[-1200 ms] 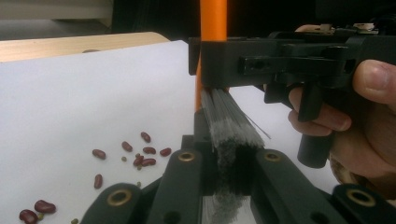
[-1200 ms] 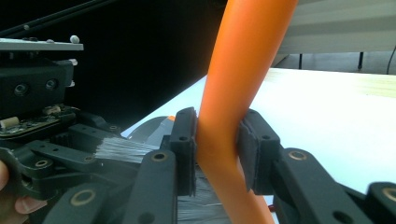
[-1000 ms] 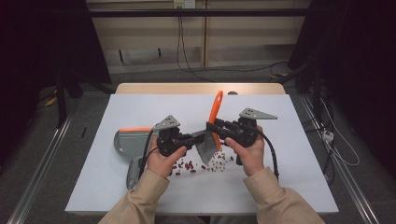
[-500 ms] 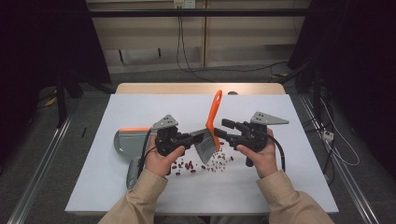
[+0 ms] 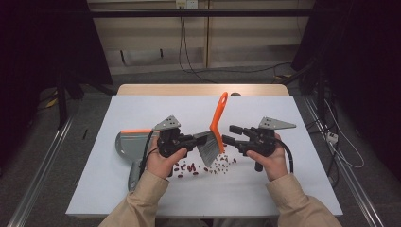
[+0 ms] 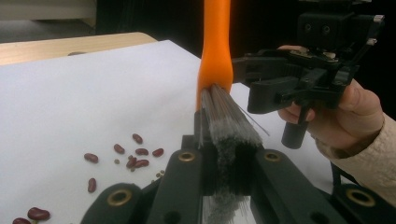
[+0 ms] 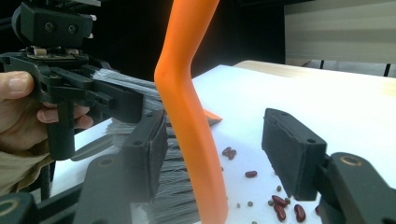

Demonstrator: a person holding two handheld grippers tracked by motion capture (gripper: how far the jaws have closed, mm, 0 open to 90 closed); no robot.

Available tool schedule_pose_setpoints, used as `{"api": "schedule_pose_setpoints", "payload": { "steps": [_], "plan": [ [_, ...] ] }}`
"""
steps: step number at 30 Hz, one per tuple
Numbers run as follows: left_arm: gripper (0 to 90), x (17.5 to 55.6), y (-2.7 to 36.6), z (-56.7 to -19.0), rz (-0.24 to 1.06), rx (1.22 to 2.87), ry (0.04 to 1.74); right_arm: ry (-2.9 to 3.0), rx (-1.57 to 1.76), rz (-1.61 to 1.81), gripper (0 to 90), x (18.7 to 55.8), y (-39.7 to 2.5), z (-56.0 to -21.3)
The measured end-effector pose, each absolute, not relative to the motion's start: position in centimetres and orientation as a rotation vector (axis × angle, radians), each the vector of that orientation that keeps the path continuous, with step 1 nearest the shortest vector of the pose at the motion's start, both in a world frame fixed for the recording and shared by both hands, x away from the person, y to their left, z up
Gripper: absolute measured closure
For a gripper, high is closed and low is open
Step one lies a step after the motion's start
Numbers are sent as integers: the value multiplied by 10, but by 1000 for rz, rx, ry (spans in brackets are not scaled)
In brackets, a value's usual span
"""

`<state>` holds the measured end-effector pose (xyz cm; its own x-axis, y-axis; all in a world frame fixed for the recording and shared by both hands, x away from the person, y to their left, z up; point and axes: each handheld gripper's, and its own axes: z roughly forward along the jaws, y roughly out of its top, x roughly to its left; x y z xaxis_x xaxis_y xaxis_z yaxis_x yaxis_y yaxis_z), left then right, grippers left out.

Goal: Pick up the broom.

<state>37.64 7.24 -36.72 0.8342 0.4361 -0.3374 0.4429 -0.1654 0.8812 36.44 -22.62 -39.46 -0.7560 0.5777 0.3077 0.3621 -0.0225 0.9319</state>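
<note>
While the beans still lie loose, sweeping looks barely begun:
- bench [image 5: 302, 189]: flat, smooth white top.
- dustpan [image 5: 130, 142]: grey plastic, orange-edged, lying left, apparently empty.
- brush [image 5: 213, 132]: curved orange handle, grey bristles clamped by left gripper [image 5: 191, 140] fingers.
- right gripper [image 5: 228, 134]: fingers apart, flanking the handle.
- beans [image 5: 189, 168]: small glossy red ovals scattered below the brush.
</note>
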Motion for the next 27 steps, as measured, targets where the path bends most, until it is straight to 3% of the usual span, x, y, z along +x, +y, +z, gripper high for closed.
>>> {"api": "schedule_pose_setpoints", "payload": {
  "steps": [27],
  "plan": [
    [851, 376, 68, -364, -83, 1768, 583, 2204, 890, 1916, 488, 368, -214, -406]
  ]
}}
